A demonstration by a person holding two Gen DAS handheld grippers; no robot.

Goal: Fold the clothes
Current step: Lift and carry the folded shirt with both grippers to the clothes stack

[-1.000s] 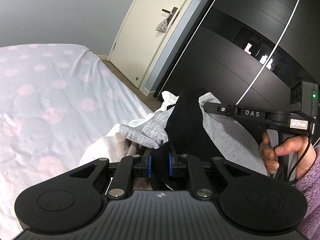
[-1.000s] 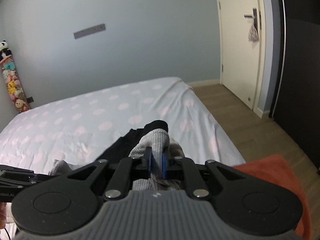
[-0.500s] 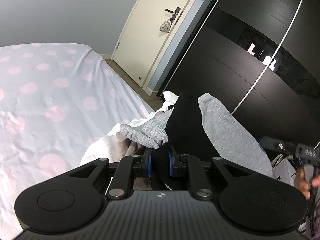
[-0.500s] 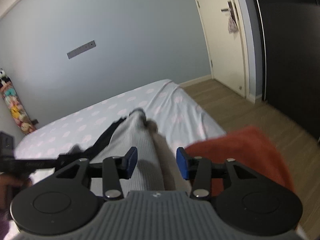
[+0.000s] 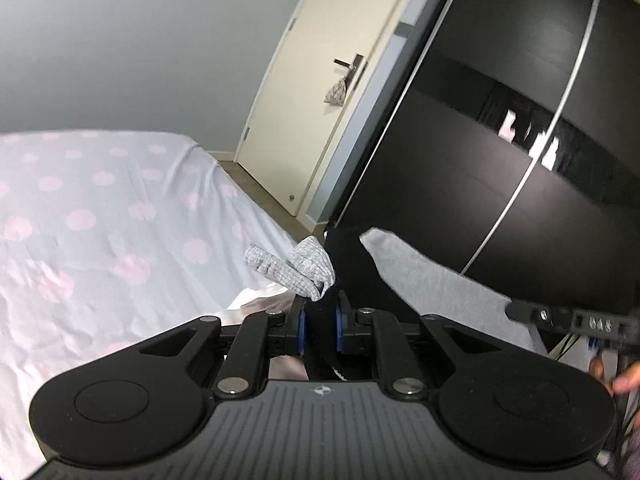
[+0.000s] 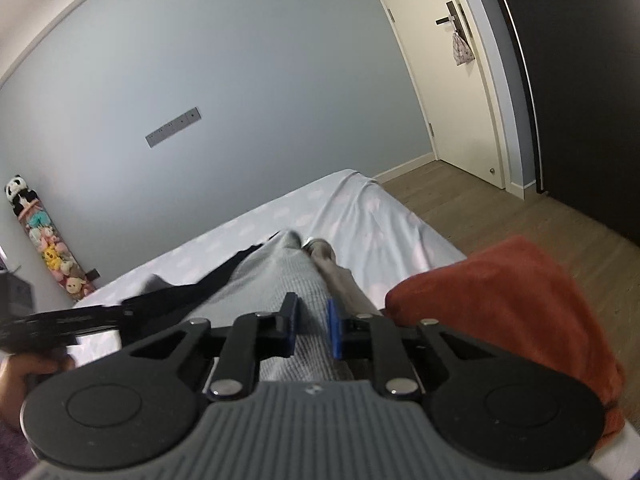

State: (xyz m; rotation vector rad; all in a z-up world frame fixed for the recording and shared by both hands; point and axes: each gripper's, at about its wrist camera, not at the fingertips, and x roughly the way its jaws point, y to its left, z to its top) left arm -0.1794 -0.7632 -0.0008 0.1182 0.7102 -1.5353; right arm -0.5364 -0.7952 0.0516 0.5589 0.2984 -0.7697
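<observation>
A: L gripper (image 5: pixel 319 322)?
B: Pads clamped on the black part of the grey-and-black garment (image 5: pixel 436 280). Fabric bunched between the blue pads; a grey ribbed cuff (image 5: pixel 298 266) flops over just above them.

A: R gripper (image 6: pixel 311 330)?
B: Jaws closing, grey knit of the same garment between the blue pads. Pads look pressed into the cloth on both sides.

A: Where's the garment overall?
B: Held up off the bed (image 5: pixel 104 220), strung between the two grippers. In the L wrist view a grey sleeve runs right toward the R gripper, seen blurred at frame edge w/ fingers (image 5: pixel 616 376) on its handle. In the R wrist view grey cloth w/ a black strip runs fwd over the bed's near corner.

A: Other stuff?
B: Orange-red cloth (image 6: pixel 500 304) just right of the R gripper. Bed sheet pale w/ pink dots. Cream door (image 5: pixel 316 120), small pouch (image 5: pixel 336 92) on its handle. Dark glossy wardrobe (image 5: pixel 500 140) right. Column of plush toys (image 6: pixel 44 244) at far-left wall. Wood floor (image 6: pixel 500 216) past the bed.
</observation>
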